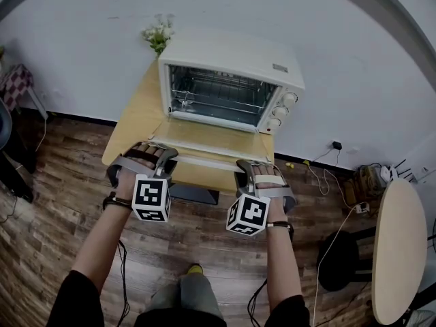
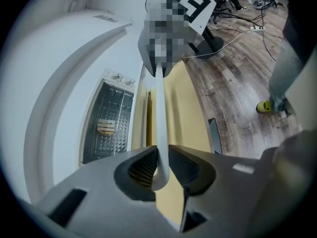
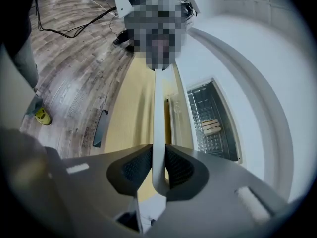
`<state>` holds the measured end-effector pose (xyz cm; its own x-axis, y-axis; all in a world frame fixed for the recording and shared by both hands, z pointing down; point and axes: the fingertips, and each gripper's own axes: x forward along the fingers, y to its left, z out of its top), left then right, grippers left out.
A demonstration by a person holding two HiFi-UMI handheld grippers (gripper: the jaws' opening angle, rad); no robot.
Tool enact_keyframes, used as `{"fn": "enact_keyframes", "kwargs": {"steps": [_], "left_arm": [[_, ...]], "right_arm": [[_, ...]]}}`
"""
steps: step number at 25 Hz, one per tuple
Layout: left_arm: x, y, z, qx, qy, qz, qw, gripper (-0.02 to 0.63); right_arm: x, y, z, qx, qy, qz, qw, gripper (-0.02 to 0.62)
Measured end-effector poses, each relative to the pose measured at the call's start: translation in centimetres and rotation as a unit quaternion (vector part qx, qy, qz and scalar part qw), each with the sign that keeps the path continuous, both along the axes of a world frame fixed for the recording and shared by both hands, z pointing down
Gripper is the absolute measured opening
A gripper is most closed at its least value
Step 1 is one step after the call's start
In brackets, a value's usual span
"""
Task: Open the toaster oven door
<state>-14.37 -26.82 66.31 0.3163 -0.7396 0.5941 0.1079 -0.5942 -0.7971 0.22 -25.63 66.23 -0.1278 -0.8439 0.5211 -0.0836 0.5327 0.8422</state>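
where left gripper (image 2: 159, 163), right gripper (image 3: 158, 166) clamp, handle (image 2: 159, 113) sits

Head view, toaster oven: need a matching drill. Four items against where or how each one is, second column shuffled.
Items
1. oven door
2. left gripper
3. right gripper
4. flowers

Places or states
A. behind the left rear corner of the toaster oven
B. jaws on the right end of the door handle
C. folded down flat, open
D. jaws on the left end of the door handle

Pairs: 1-C, 2-D, 3-B, 4-A
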Motion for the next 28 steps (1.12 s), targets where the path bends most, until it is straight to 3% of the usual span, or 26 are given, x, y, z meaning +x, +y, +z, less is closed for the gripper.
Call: {"fn": "enact_keyframes", "kwargs": {"steps": [9, 28], "left_arm": [[0.1, 0.8, 2.5, 0.022, 0.014, 0.0, 0.9996, 0.078], [0.1, 1.6, 6.4, 0.023, 0.02, 0.003, 0.9995, 0.129]], "right_arm": [[0.0, 1.0, 2.3, 0.032, -0.002, 0.005, 0.999, 0.067], [0.0, 1.9, 5.7, 0.037, 0.004, 0.018, 0.999, 0.089]]}}
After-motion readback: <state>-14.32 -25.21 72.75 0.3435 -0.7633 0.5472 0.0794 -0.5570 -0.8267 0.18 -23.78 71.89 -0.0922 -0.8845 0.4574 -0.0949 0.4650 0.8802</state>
